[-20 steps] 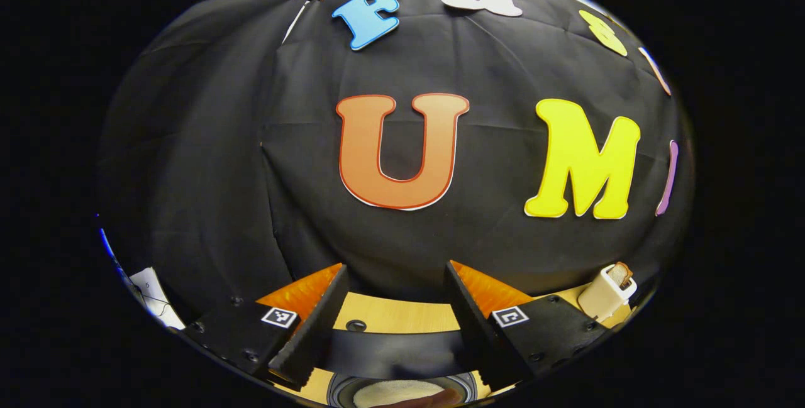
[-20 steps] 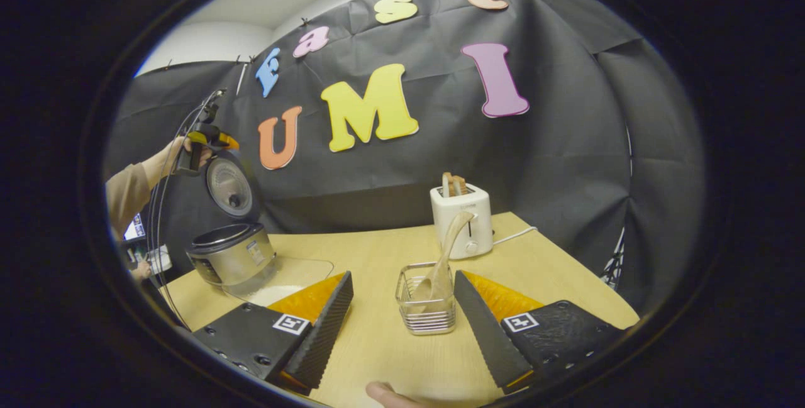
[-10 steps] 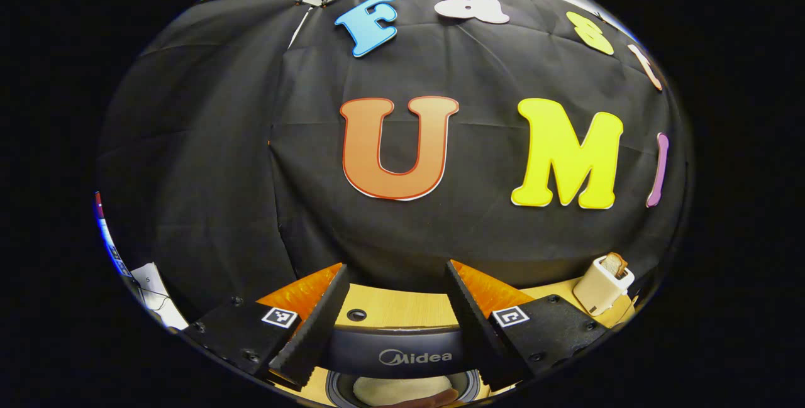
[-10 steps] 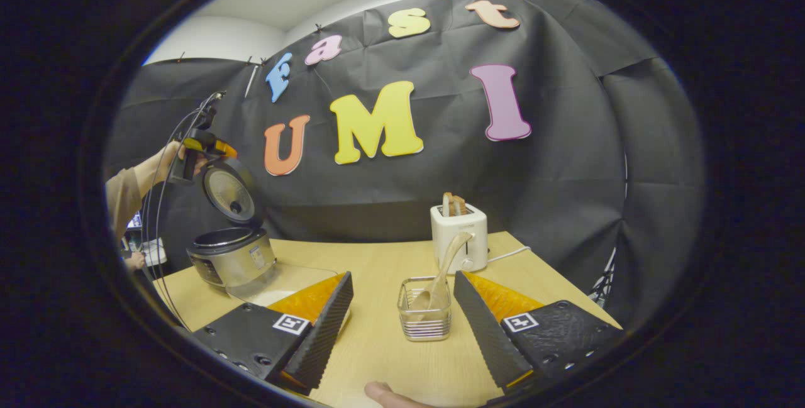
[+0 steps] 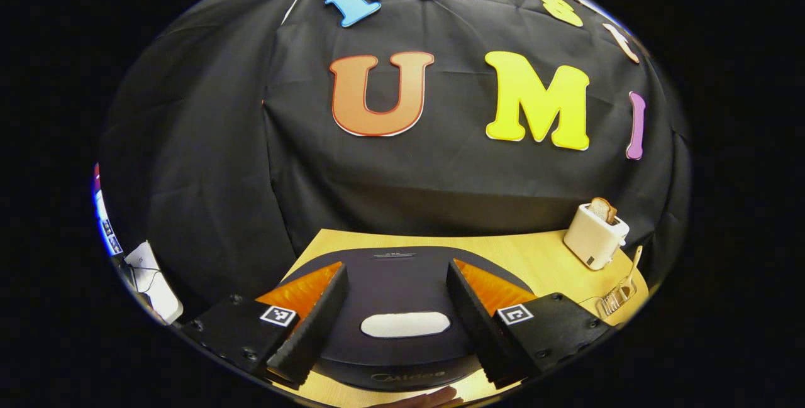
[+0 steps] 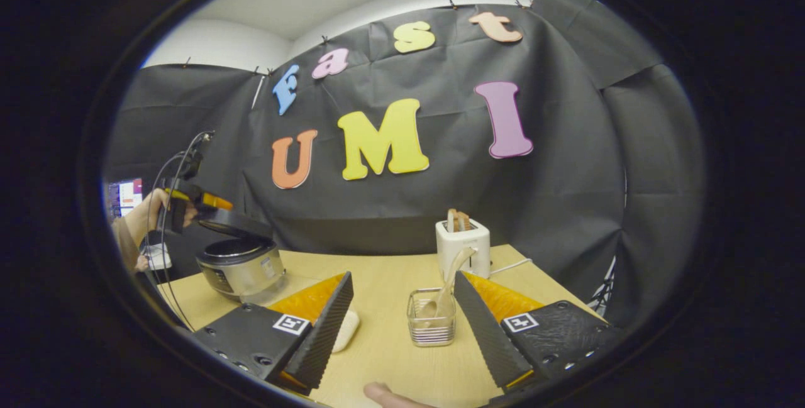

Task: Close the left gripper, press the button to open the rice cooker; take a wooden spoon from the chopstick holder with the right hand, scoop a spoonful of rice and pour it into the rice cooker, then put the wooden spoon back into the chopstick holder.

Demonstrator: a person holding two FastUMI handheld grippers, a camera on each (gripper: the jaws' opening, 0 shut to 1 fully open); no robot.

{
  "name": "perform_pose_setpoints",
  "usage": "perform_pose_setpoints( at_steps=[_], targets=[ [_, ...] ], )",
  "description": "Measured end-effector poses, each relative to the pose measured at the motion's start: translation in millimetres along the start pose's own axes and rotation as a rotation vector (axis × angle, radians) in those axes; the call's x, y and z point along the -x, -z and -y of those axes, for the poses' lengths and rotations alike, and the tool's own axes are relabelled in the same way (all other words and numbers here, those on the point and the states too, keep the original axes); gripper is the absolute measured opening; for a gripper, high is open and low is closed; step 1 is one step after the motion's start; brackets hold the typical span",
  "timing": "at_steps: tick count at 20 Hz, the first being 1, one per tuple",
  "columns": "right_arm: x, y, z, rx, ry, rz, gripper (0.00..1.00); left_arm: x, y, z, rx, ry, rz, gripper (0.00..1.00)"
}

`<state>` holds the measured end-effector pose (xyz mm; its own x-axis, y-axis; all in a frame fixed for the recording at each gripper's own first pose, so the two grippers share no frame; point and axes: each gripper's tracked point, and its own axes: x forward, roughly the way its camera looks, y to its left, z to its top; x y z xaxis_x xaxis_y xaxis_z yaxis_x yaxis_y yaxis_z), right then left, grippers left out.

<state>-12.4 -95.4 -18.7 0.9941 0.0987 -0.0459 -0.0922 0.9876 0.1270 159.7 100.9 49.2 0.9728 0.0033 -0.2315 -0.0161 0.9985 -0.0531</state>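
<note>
Left gripper (image 5: 397,317) fingers spread wide above dark rice cooker lid (image 5: 402,282), lid lowered almost onto pot. Right gripper (image 6: 402,323) fingers wide, empty; wooden spoon (image 6: 448,288) upright in chopstick holder (image 6: 431,326) on table (image 6: 390,358).

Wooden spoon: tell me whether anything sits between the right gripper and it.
Nothing visible does. In the right gripper view the wooden spoon leans in the wire chopstick holder, which stands on bare table straight ahead of the open right gripper. The toaster stands behind the holder, not in the path.
</note>
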Motion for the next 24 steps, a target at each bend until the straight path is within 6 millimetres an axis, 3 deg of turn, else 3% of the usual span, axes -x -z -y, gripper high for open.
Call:
perform_pose_setpoints(
  at_steps=[2,6,10,13,15,24],
  targets=[
    [-0.8,3.1,2.2,0.002,0.009,-0.007,0.95,1.4,16.4,1.0,0.001,-0.005,-0.007,0.99],
    [-0.3,2.4,3.4,0.004,0.014,-0.004,0.92,3.4,27.7,2.2,-0.001,-0.019,0.033,1.00],
    [0.3,2.1,3.4,0.007,0.016,-0.005,0.96,4.8,41.8,3.1,0.000,-0.029,0.063,1.00],
    [0.1,3.9,5.9,0.005,0.021,-0.013,0.95,4.2,64.6,4.2,-0.003,-0.032,0.054,1.00],
    [-0.7,4.2,5.1,0.002,0.020,-0.015,0.96,11.5,60.0,4.3,-0.009,-0.039,0.100,1.00],
    [1.0,3.6,9.1,-0.011,0.023,-0.016,0.99,38.5,73.1,12.3,-0.009,-0.027,0.107,1.00]
  ],
)
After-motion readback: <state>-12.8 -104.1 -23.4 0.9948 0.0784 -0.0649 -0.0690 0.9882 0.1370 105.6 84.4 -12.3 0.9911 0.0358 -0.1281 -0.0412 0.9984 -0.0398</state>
